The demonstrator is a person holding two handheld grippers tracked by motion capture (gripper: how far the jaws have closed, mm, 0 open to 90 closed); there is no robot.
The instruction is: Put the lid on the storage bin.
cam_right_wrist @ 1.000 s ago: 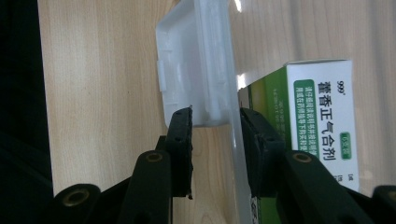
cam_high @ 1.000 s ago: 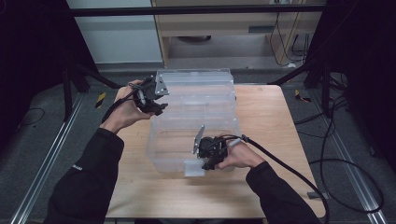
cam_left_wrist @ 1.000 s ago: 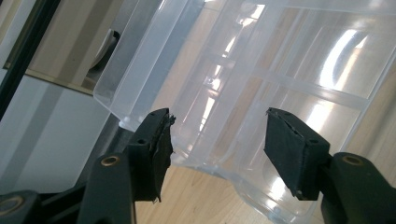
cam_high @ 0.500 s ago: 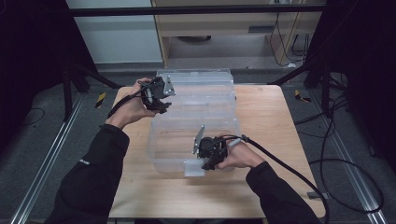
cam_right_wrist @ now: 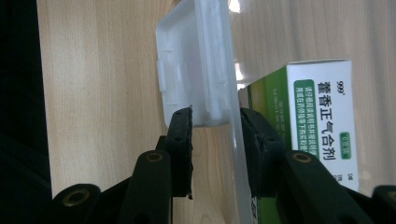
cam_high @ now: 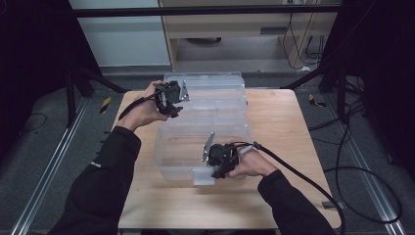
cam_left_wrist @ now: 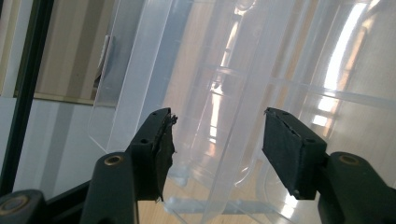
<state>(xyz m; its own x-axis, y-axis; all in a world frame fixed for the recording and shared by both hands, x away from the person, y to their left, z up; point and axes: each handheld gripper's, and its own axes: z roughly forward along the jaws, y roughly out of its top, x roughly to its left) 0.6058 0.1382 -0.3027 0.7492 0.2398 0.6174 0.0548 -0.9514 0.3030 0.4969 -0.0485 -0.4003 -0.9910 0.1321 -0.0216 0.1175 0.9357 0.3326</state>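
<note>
Clear storage box [cam_high: 203,152]: centre of the table [cam_high: 288,122], its lid [cam_high: 215,95] laid open toward the far side, long axis left to right. Left gripper [cam_high: 172,97]: at the lid's left end, nearer it than the other; jaws wide, lid edge between them, untouched. Right gripper [cam_high: 219,159]: jaws narrow, clamped on the box's near wall beside its white latch [cam_right_wrist: 198,70]; green-and-white carton [cam_right_wrist: 308,112] inside.

Green box [cam_right_wrist: 308,135] cut off, right edge

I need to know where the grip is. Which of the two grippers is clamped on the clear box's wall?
The right gripper, at the clear box's near wall by the white latch. The left gripper stands open at the raised lid.
</note>
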